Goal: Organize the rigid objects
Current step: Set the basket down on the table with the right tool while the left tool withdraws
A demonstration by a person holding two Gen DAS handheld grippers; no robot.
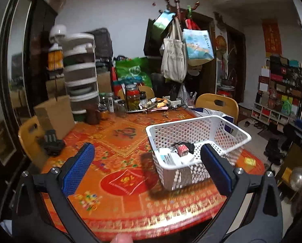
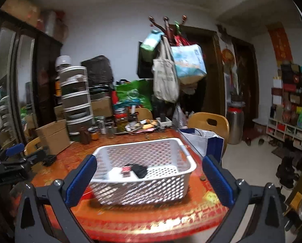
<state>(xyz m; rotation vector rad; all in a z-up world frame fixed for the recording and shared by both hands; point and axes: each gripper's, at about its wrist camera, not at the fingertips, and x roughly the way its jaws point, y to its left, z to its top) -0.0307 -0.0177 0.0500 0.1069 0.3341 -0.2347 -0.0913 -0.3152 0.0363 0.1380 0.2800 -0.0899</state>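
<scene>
- Left wrist view: the white perforated plastic basket [image 1: 197,141] sits on the round table with the red and orange floral cloth [image 1: 118,182], toward its right edge. Inside lie several small rigid items: white boxes [image 1: 175,158], a small red patterned box [image 1: 182,149] and a black object [image 1: 188,144].
- The left gripper [image 1: 146,168] has its blue-padded fingers [image 1: 77,168] spread as wide as they go, with nothing between them and no contact with the basket or cloth; it hangs above the near part of the table.
- Judged from this, the basket looks loaded and both tools are clear of it. The sensible thing now is to check the cloth for strays, such as the small yellow piece [image 1: 250,161] near the table edge, before reaching in again.
- Right wrist view: the same basket [image 2: 142,162] stands straight ahead, with the white, red and black items [image 2: 130,171] grouped in its near half.
- The right gripper [image 2: 148,180] is likewise fully spread and empty, its blue pads [image 2: 82,180] framing the basket in the picture but not touching it.
- Any new approach should come from above the rim, so the light basket is not shoved toward the edge.
</scene>
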